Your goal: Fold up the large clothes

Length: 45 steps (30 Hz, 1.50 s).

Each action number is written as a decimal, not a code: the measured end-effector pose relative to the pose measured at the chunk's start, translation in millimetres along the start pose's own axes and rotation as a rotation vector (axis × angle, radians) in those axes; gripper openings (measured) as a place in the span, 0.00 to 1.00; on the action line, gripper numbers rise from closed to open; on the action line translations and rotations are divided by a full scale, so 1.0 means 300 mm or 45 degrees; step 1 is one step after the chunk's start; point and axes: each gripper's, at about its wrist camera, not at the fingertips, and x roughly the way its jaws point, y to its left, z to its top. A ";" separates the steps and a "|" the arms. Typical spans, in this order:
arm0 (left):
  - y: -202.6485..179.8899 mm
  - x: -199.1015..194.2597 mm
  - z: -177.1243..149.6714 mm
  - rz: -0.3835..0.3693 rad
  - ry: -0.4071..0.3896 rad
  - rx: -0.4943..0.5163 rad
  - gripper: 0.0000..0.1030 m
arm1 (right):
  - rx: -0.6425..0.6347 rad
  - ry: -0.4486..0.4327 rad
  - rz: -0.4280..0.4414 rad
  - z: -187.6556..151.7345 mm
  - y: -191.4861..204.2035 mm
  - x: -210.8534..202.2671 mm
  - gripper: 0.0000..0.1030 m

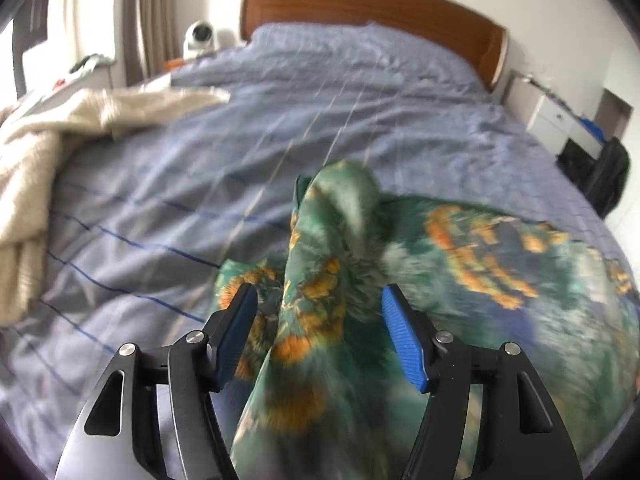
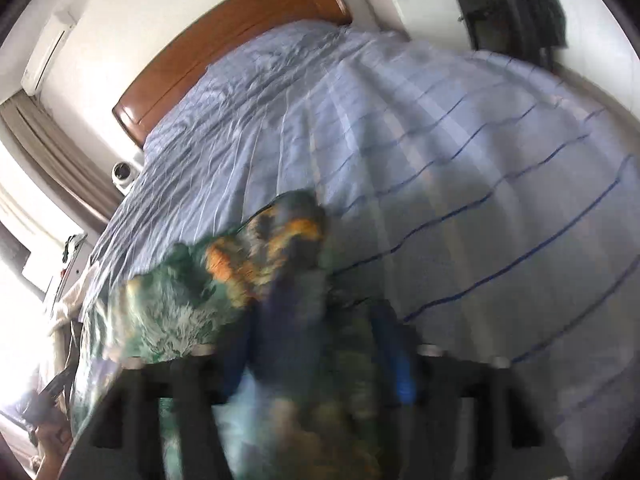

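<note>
Both sets of fingers parted, nothing pinched: the green floral garment (image 1: pixel 320 280) runs straight ahead between left gripper (image 1: pixel 318 336) and right gripper (image 2: pixel 316 356) fingers.

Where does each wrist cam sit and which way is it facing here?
Left wrist: on the left gripper, angled down across the bed toward the headboard; its open jaws straddle a fold of the green floral garment; cream blanket to the left.
Right wrist: on the right gripper, rolled and blurred, facing the same headboard; jaws apart around the garment.
Shared: bed, headboard, garment, white round device beside the bed.
</note>
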 end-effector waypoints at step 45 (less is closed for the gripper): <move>-0.573 0.112 -0.243 -0.265 0.131 0.482 0.97 | -0.395 -0.019 0.092 -0.248 0.126 0.065 0.65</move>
